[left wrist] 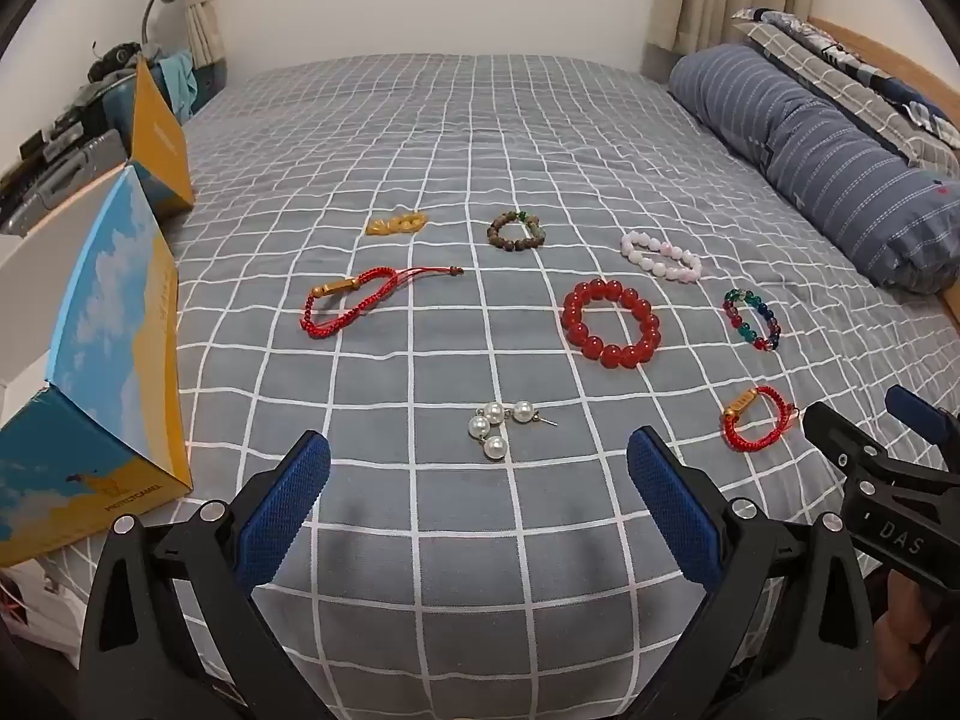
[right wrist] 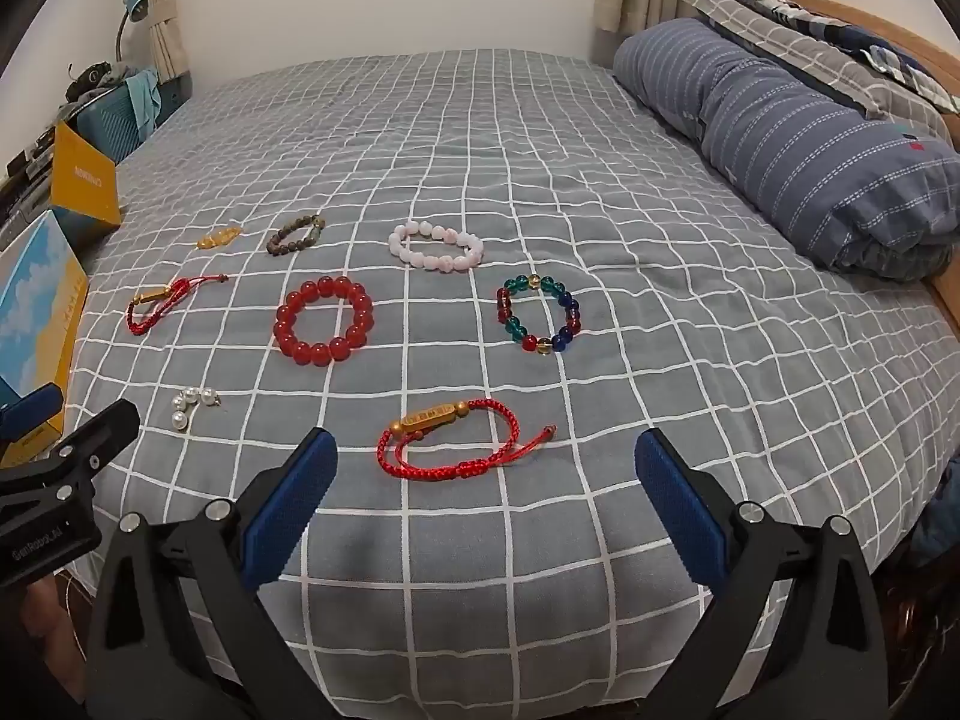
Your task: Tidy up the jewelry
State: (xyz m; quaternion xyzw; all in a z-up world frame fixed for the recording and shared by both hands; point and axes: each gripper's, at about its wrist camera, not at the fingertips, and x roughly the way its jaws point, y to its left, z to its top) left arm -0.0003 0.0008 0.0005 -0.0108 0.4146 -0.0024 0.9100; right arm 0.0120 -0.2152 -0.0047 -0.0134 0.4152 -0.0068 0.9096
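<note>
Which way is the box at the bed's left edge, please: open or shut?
Open: the box has its lid flap raised; its contents are hidden.

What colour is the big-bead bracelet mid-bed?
Red, glossy: the big-bead bracelet shows best in the right wrist view.

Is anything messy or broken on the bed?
Nothing looks broken. The jewelry lies spread apart on the bedspread, none of it yet in the box. Only the pearl piece looks jumbled, its beads bunched with a pin sticking out.
</note>
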